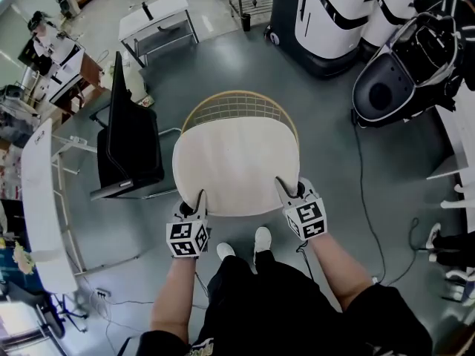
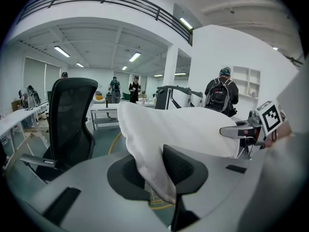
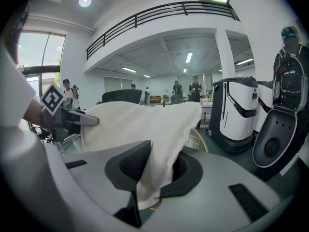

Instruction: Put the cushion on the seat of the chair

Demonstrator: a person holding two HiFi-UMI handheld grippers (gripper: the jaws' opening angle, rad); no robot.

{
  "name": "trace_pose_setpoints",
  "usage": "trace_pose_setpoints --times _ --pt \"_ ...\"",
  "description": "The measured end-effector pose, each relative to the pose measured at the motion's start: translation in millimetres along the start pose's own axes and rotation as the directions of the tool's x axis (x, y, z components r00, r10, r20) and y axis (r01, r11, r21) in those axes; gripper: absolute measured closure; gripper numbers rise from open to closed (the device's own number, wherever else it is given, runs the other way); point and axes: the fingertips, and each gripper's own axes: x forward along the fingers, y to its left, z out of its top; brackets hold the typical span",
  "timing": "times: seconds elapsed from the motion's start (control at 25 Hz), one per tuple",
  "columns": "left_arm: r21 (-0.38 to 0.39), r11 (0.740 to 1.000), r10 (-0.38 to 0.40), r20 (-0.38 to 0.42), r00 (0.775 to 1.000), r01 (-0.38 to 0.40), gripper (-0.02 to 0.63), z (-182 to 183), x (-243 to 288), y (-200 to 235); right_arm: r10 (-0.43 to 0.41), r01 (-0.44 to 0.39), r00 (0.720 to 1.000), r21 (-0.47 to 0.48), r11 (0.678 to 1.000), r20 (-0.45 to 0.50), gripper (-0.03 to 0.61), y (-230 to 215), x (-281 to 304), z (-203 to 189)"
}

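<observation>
A cream cushion hangs flat over the round wire chair, whose gold wire rim shows past its far edge. My left gripper is shut on the cushion's near left corner. My right gripper is shut on the near right corner. In each gripper view the fabric is pinched between the dark pads and spreads away toward the other gripper. The chair's seat is hidden under the cushion.
A black office chair stands just left of the wire chair. White desks run along the left. Large white and black machines stand at the back right. A cable trails on the floor at right. The person's shoes are below the cushion.
</observation>
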Motion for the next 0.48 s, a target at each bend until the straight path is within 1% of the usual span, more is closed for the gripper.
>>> trace_pose_setpoints --times 0.28,0.48 --pt "0.022 1.000 -0.011 -0.029 1.000 0.011 0.518 -6.0 30.3 8.0 -0.020 0.021 0.999 0.006 1.000 -0.029 0.506 -13.1 25.0 -13.2" --pt "0.016 0.999 -0.036 -0.066 0.997 0.037 0.518 -20.9 53.0 17.4 -0.038 0.040 0.997 0.029 0.999 -0.064 0.505 -15.8 43.5 -30.2"
